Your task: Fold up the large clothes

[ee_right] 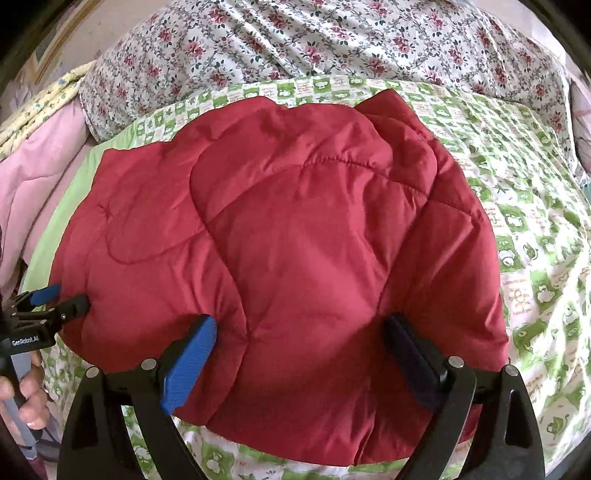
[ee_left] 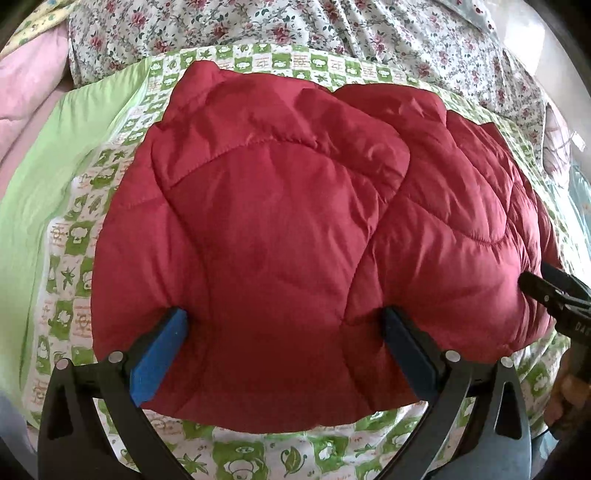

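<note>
A red quilted padded jacket [ee_left: 280, 229] lies folded into a thick bundle on a green-and-white patterned sheet [ee_left: 77, 236]; it also shows in the right wrist view [ee_right: 295, 240]. My left gripper [ee_left: 284, 325] is open, its blue-padded fingers [ee_left: 162, 354] pressed into the jacket's near edge on either side of a wide bulge. My right gripper [ee_right: 301, 332] is open too, fingers [ee_right: 192, 362] straddling the near edge further right. Each gripper shows at the edge of the other's view: the right one [ee_left: 554, 295] and the left one [ee_right: 55, 299].
A floral bedcover [ee_left: 332, 29] is bunched behind the jacket, also in the right wrist view [ee_right: 332, 40]. A pink blanket [ee_left: 26, 85] lies at the far left. A plain green band of sheet [ee_left: 85, 125] runs along the left.
</note>
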